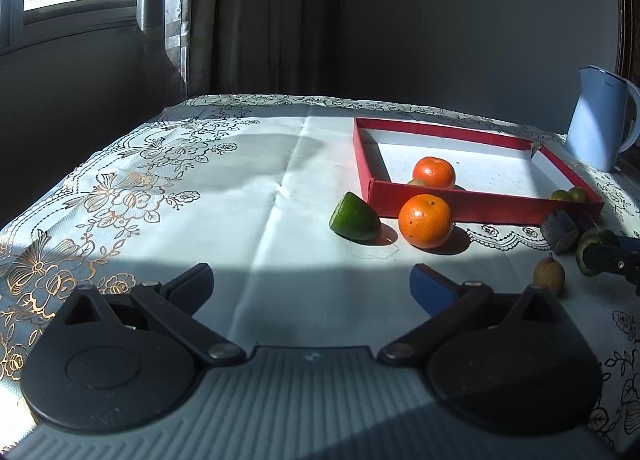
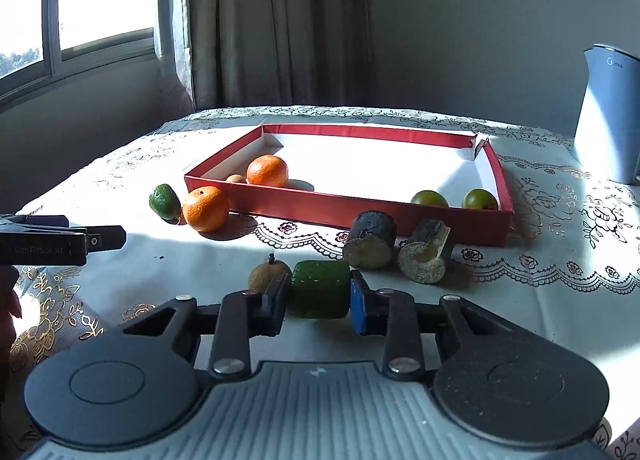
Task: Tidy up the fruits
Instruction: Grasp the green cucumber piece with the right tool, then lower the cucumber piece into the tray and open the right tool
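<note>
I am clamping my right gripper (image 2: 318, 297) on the green chunk (image 2: 319, 294), both pads pressing its flat sides, down near the table's front edge. The tray (image 2: 344, 208) is lying straight ahead of it, its long red wall running across my line of reach, with two dark stubs (image 2: 370, 240) standing between chunk and wall. So I judge the carry needs to go up and forward over those stubs. My left gripper (image 1: 312, 280) is hanging wide open with nothing in it, facing the orange (image 1: 425, 220) and the green wedge (image 1: 354, 216) at the tray's near-left corner.
</note>
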A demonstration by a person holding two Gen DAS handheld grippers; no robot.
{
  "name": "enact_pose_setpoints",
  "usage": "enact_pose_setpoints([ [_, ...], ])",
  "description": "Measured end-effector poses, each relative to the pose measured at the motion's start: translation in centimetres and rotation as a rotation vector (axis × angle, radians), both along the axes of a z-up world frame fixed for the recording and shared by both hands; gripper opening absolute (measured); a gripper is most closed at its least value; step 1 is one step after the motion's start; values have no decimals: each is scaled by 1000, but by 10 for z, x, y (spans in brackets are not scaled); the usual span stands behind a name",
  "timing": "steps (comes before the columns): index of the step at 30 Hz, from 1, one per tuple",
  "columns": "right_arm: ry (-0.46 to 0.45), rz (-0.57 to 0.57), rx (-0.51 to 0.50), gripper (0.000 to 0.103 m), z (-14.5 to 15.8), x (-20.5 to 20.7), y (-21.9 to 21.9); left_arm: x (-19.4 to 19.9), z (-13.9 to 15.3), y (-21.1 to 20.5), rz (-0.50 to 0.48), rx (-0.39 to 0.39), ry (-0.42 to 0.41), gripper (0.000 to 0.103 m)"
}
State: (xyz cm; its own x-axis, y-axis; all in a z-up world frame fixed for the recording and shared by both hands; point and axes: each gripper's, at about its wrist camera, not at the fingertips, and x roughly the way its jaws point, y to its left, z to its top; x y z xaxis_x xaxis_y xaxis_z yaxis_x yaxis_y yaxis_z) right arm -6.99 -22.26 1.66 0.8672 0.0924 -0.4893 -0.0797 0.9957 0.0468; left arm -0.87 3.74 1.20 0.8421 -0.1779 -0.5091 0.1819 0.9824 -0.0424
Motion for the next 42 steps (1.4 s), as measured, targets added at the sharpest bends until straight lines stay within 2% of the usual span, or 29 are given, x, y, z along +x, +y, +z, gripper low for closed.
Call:
enact_pose_setpoints([
  [5,-77,-49,-51,31,22,7,-12,0,0,-1,1,1,4,103],
  [9,-112,-107,-91,31,33,32,-31,0,-1,-1,1,1,6,103],
  [16,-50,-188,-59,31,22,92,-69,2,-1,-1,-1,1,15,103],
  [21,-29,-216,-32,31,9,113,-82,5,-2,-2,-2,3,33,103],
  [38,-17,-211,-42,32,-3,126,-83,14,-7,-5,12,25,104,103],
  [40,-9,-220,-22,34,-2,123,-86,16,-8,-5,15,29,117,103],
  [42,-17,-240,10,52,3,117,-91,17,-9,-6,16,36,128,103],
])
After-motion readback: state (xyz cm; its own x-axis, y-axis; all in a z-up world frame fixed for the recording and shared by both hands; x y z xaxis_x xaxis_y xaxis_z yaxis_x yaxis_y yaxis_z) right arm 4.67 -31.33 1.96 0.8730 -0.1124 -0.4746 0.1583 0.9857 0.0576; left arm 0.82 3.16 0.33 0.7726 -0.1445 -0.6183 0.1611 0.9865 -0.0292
